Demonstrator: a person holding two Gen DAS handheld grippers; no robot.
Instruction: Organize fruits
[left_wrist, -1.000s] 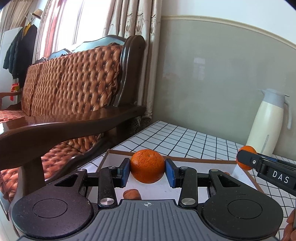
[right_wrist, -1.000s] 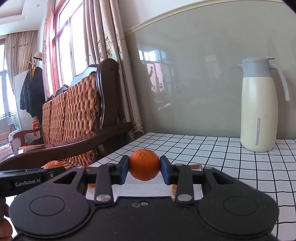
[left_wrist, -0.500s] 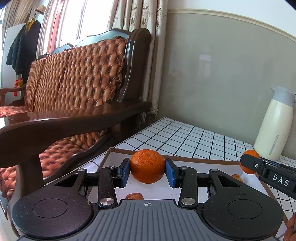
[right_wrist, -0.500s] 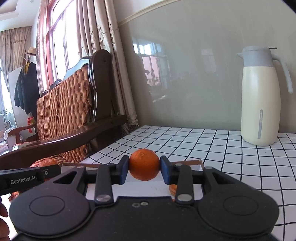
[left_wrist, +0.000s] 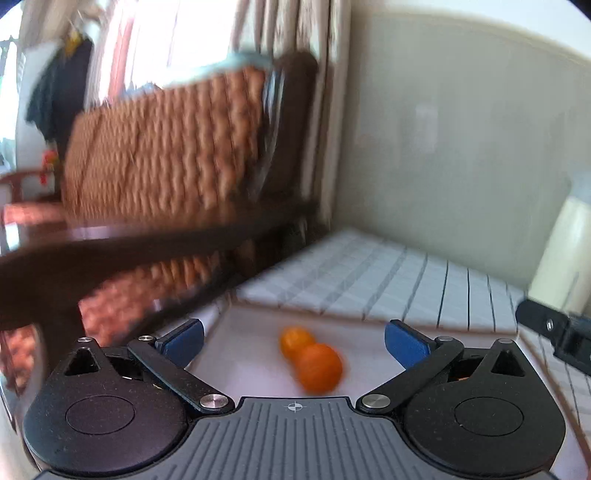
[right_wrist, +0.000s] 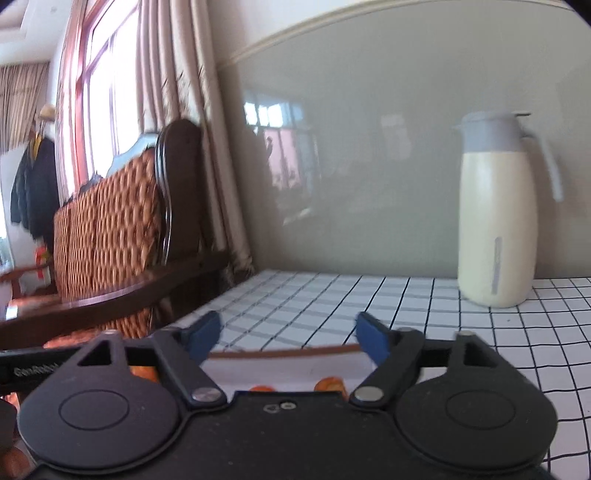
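White black-gridded tabletop (right_wrist: 406, 295) by brown tufted sofa (left_wrist: 166, 147); cream thermos jug (right_wrist: 496, 221) at wall. My left gripper (left_wrist: 293, 341) jaws just sprang wide; two round orange tangerines (left_wrist: 319, 365) lie loose in white brown-rimmed tray (left_wrist: 251, 332) between them, touching neither. My right gripper (right_wrist: 288, 332) jaws also just opened, nothing between.

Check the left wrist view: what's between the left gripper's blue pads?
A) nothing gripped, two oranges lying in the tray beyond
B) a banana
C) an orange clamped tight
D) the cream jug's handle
A: the left gripper stands wide open, its jaws having just been opening, and the two oranges lie loose on the white tray, touching neither pad.
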